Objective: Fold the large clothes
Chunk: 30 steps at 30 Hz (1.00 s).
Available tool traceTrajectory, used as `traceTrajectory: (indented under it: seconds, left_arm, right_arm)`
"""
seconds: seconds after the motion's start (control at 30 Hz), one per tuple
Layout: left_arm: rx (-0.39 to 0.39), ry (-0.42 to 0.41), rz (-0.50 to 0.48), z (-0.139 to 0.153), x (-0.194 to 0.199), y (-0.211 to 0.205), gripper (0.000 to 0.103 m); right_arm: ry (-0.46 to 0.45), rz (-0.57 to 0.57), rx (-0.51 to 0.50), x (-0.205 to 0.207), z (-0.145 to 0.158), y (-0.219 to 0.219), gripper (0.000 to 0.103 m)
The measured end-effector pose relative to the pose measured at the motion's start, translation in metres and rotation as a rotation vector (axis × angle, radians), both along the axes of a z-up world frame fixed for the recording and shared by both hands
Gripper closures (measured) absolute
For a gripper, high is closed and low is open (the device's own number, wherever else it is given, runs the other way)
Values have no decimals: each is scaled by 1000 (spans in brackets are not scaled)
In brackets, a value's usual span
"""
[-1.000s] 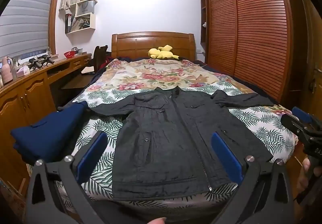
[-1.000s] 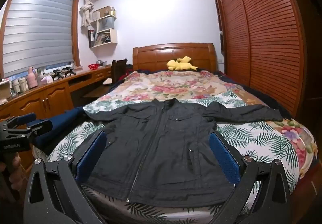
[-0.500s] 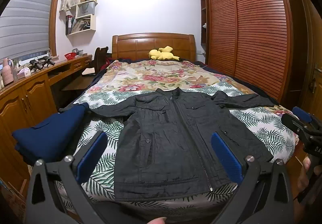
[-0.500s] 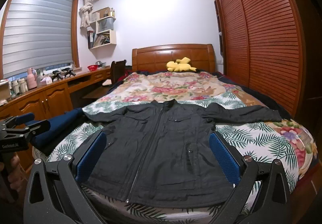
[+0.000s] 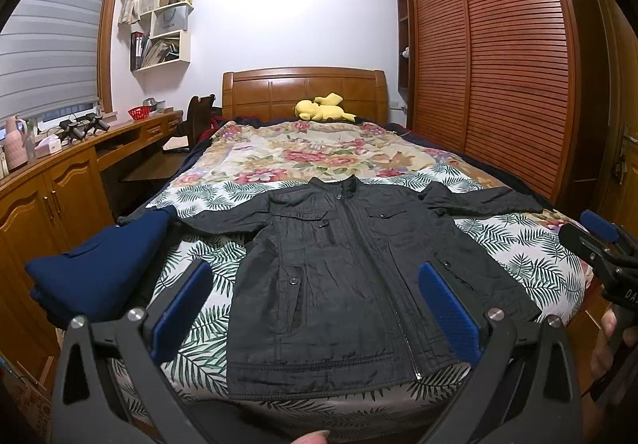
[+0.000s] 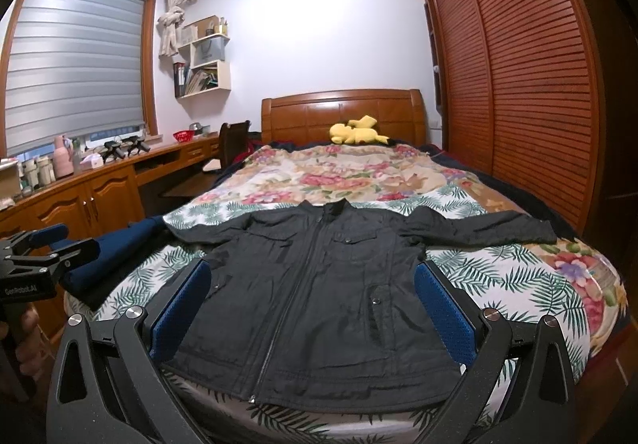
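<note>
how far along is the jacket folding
Done: the jacket lies flat on the bed, zipped, front up, both sleeves spread out. A folded blue garment sits at the bed's left edge. In hand: nothing; the left gripper and right gripper are both open, off the cloth. Left: every fold, sleeves in first, then probably the body.

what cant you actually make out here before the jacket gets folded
- End of one sleeve of the black jacket: both views, runs behind the folded blue garment.
- Jacket's back and lining: both views, it lies front up on the bed.
- Right gripper: cut off by the right edge in the left wrist view.
- Items on the wall shelf: too small to identify.
</note>
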<state>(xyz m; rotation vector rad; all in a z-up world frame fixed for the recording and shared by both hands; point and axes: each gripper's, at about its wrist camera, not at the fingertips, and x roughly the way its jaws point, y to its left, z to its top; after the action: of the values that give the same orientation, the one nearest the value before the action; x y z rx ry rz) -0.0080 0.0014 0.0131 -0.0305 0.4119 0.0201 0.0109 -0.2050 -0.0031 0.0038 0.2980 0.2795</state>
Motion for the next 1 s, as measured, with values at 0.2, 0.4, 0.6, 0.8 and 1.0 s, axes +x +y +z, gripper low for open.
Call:
traceTrajectory:
  seconds: [0.2,0.4,0.6,0.8,1.0]
  left_arm:
    - [-1,-1,-1,1,0,-1,0]
    - [0,-1,0,0,0,-1,0]
    - [-1,-2,-1,0,0,0,0]
    - [0,-3,-1,-1,0,0,0]
    - [-2,-3,-1,-1,-1,0,0]
  right_arm:
    - [-2,0,1,0,0,1,0]
    - [-1,0,1,-1,-1,1,0]
    - [2,-1,0,3,2,-1,0]
    - [1,-1,-1,3,2,0,0]
    - [-1,-2,-2,3,2,0,0]
